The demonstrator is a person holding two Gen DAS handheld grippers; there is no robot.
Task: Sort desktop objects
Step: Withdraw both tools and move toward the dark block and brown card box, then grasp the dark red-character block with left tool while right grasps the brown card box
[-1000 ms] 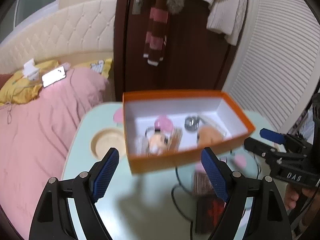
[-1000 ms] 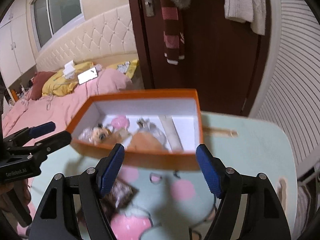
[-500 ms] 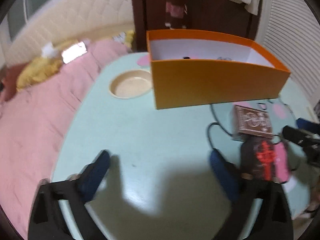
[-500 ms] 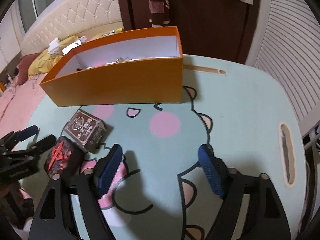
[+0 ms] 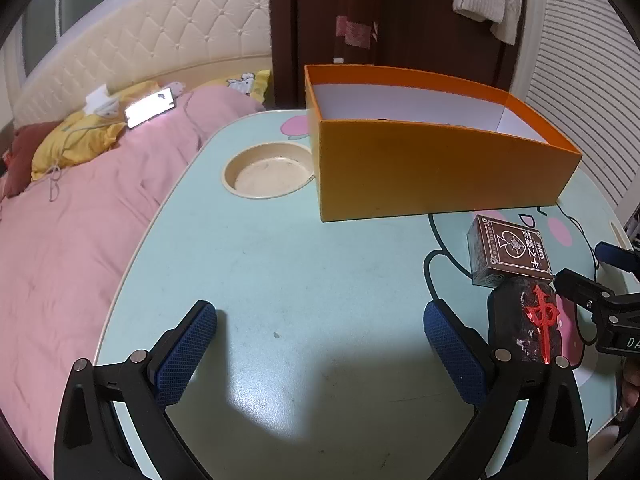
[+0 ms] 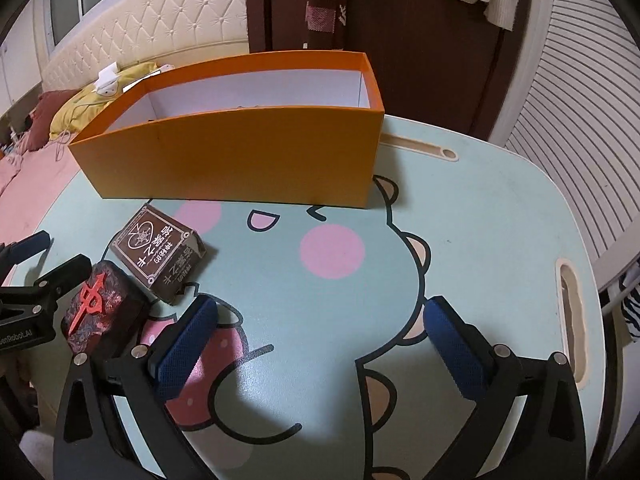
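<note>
An orange box (image 5: 432, 176) with a white inside stands at the back of the mint table (image 5: 280, 264); its contents are hidden from here. It also shows in the right wrist view (image 6: 240, 156). In front of it lie a brown card box (image 5: 510, 254) (image 6: 160, 252) and a black block with a red character (image 5: 528, 324) (image 6: 102, 306). My left gripper (image 5: 320, 344) is open and empty, low over the bare table, left of the block. My right gripper (image 6: 320, 340) is open and empty, right of the two objects.
A round beige recess (image 5: 268, 170) sits in the table left of the orange box. A bed with a pink cover (image 5: 72, 216) runs along the table's left edge. A dark door (image 6: 420, 40) and a slatted white wall (image 6: 580, 120) stand behind.
Both grippers have pulled back and dropped low to the table, so the box's inside has gone from view. The card box and black block have come into view.
</note>
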